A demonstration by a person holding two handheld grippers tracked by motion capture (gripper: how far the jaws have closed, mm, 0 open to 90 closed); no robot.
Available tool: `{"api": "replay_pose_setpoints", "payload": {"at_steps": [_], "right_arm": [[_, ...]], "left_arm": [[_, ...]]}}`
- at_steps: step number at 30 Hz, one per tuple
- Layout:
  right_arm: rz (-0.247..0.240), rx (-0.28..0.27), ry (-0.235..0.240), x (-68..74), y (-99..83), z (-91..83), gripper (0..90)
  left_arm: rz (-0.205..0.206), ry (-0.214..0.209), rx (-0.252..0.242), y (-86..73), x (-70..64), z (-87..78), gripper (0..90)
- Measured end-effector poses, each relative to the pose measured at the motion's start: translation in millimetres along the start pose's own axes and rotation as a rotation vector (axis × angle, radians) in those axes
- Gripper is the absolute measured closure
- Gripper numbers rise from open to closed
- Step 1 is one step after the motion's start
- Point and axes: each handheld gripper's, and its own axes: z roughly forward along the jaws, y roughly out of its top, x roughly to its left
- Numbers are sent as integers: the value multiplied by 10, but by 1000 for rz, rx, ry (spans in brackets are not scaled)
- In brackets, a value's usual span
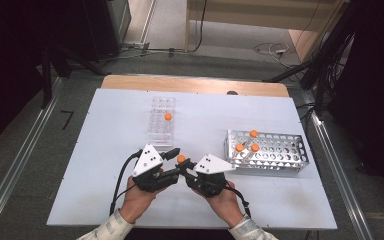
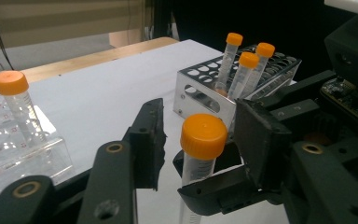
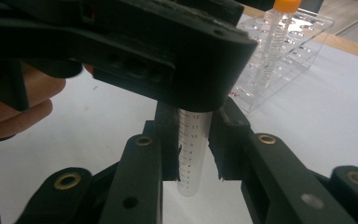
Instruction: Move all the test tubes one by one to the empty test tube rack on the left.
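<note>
Two hands come in at the near edge of the table (image 1: 105, 150), sleeves just showing, each holding a claw; left claw (image 1: 176, 162) and right claw (image 1: 186, 165) meet nose to nose near the middle of the near half; between them stands an orange-capped tube (image 1: 181, 159), upright, held off the white surface; in the right gripper view the right claw (image 3: 193, 140) pinches the clear graduated body of the tube (image 3: 193, 149), both pads touching it, cap hidden behind the other gripper's black body; in the left gripper view the left claw (image 2: 200, 135) stands spread, one jaw to each side of the orange cap (image 2: 203, 135), with a clear gap on the left side; whether the right-hand pad touches the cap cannot be told from this angle; lower down the tube sits in the other claw's black jaws.

Farther out, to the right, a metal rack (image 1: 280, 155) lies on the table, holding three orange-capped tubes (image 1: 247, 145) at its left end, leaning slightly; the same three (image 2: 242, 70) show beyond the cap in the left gripper view.

Beyond the left claw, a clear plastic rack (image 1: 161, 122) runs away from the person, one orange-capped tube (image 1: 168, 116) standing in it, upright; well apart from the metal rack; bare wooden edge at the table's far side.
</note>
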Motion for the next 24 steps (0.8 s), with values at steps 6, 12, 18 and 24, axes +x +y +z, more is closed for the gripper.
{"api": "replay_pose_setpoints", "payload": {"at_steps": [6,12,18,24], "right_arm": [[0,-1,7,9,13,40,719],[4,-3,10,6,25,44,719],[5,0,10,3,26,49,715],[-14,14,51,-6,22,23,442]], "left_arm": [[5,7,11,-10,6,7,614],[2,17,13,-21,15,21,687],[-1,21,17,-21,16,22,696],[-10,28,9,-1,35,6,703]]}}
